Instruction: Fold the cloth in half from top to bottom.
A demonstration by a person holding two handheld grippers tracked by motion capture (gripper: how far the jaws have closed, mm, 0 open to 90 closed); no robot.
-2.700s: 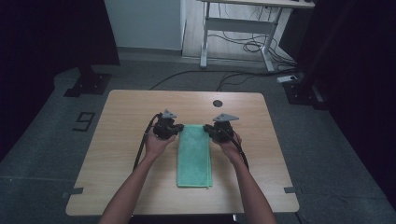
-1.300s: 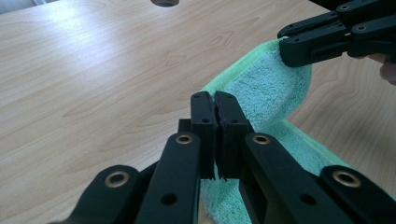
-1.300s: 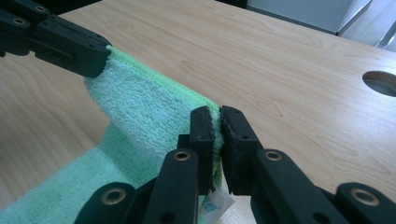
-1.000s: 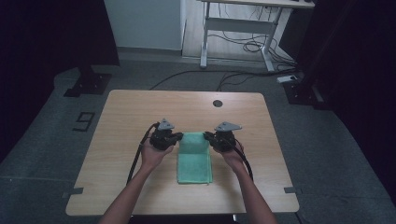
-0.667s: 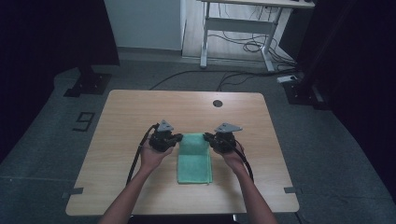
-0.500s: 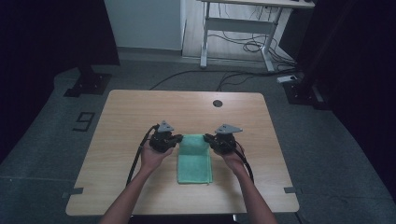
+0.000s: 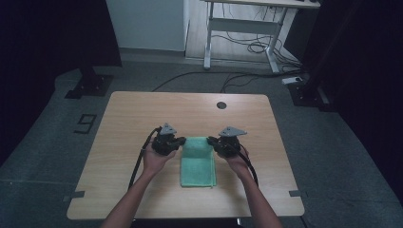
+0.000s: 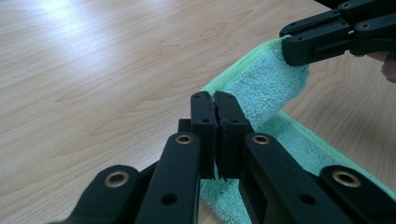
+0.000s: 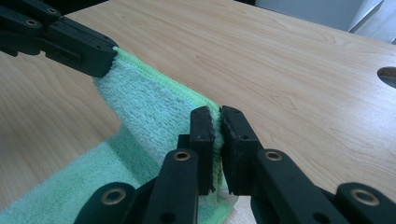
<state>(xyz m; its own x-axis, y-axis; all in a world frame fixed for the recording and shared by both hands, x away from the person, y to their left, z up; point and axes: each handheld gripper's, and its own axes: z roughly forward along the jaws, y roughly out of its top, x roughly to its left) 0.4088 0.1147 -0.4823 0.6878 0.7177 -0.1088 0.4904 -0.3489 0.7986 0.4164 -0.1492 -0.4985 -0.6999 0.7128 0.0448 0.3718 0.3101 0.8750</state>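
A green towel (image 7: 197, 162) lies on the wooden table (image 7: 142, 109), its far end lifted and drawn toward the person. My left gripper (image 7: 177, 142) is shut on the towel's far left corner (image 8: 212, 91). My right gripper (image 7: 215, 141) is shut on the far right corner (image 9: 215, 114). In the left gripper view the right gripper's jaws pinch the towel edge (image 8: 261, 74) at upper right. The right gripper view has the left gripper's jaws at upper left, holding the raised edge (image 9: 140, 70). The lifted part hangs over the flat part (image 9: 70, 186).
A round cable hole (image 7: 221, 105) sits near the table's far edge. Bare wood spreads left, right and beyond the towel. Past the table stand a desk frame (image 7: 240, 28) with cables on the floor and a black stand base (image 7: 90, 83).
Both grippers have pulled the towel's far end toward the person since 2.7 s ago, so it looks shorter. Over the last second they barely moved.
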